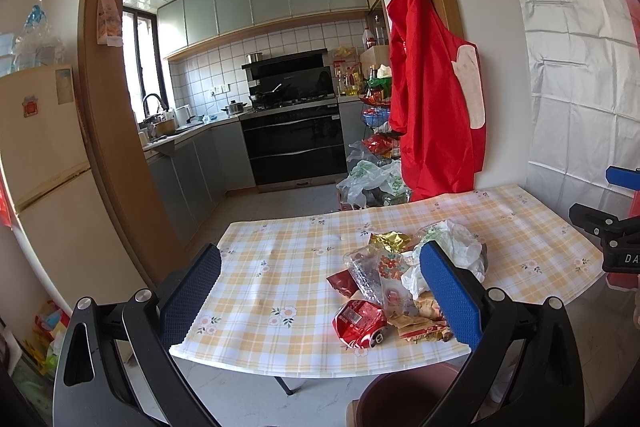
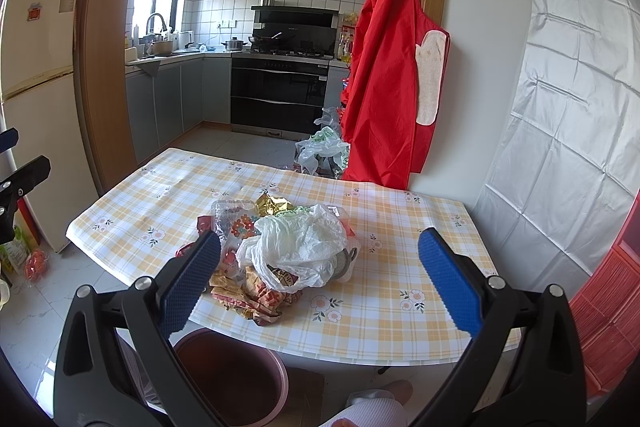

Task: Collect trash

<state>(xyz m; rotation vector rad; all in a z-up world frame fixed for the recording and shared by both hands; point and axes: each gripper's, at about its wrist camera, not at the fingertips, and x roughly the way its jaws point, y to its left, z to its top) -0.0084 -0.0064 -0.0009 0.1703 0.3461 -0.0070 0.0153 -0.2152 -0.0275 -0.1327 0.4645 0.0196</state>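
Note:
A heap of trash lies near the front edge of the checked table (image 1: 280,259) (image 2: 400,267). It holds a crushed red can (image 1: 358,323), snack wrappers (image 1: 420,325) (image 2: 248,293), a gold foil wrapper (image 1: 390,241) (image 2: 274,205), a clear plastic packet (image 1: 366,273) (image 2: 230,215) and a crumpled white plastic bag (image 1: 460,247) (image 2: 296,243). My left gripper (image 1: 320,291) hangs open before the table, the pile between its blue fingers. My right gripper (image 2: 320,287) is open too, above the front edge with the pile inside its span. A brown bin (image 2: 232,375) (image 1: 408,399) stands on the floor below.
A red apron (image 1: 436,99) (image 2: 392,75) hangs on the wall behind the table. Plastic bags (image 1: 372,183) (image 2: 324,147) lie on the floor by the kitchen doorway. A fridge (image 1: 40,167) stands left. A person's knee (image 2: 372,407) shows beside the bin.

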